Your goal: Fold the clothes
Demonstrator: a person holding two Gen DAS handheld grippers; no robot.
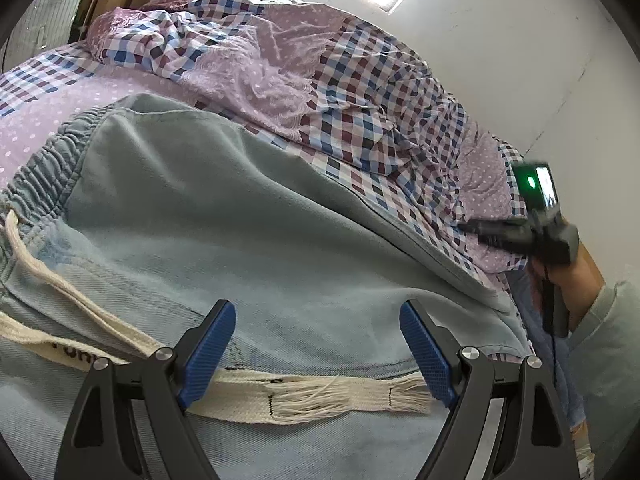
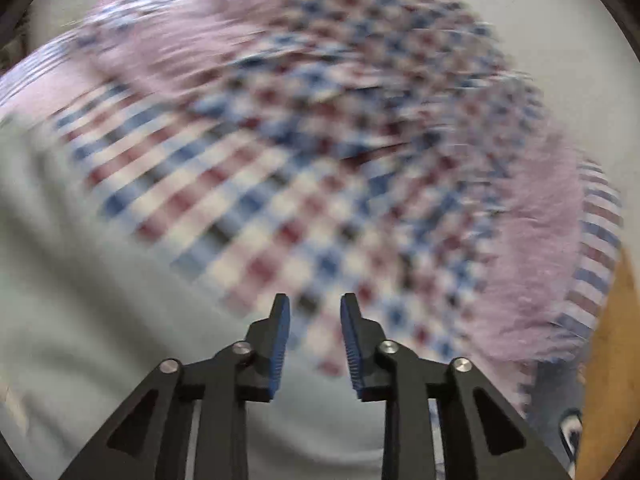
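Pale-blue denim trousers (image 1: 248, 208) (elastic waist, frayed cream drawstring (image 1: 304, 396)), spread on bed, both jaws open, empty.

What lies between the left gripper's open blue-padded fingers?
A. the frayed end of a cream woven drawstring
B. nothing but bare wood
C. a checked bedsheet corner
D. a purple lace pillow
A: in the left wrist view the left gripper stands wide open over the light blue elastic-waist trousers, with the frayed cream drawstring end lying across the gap.
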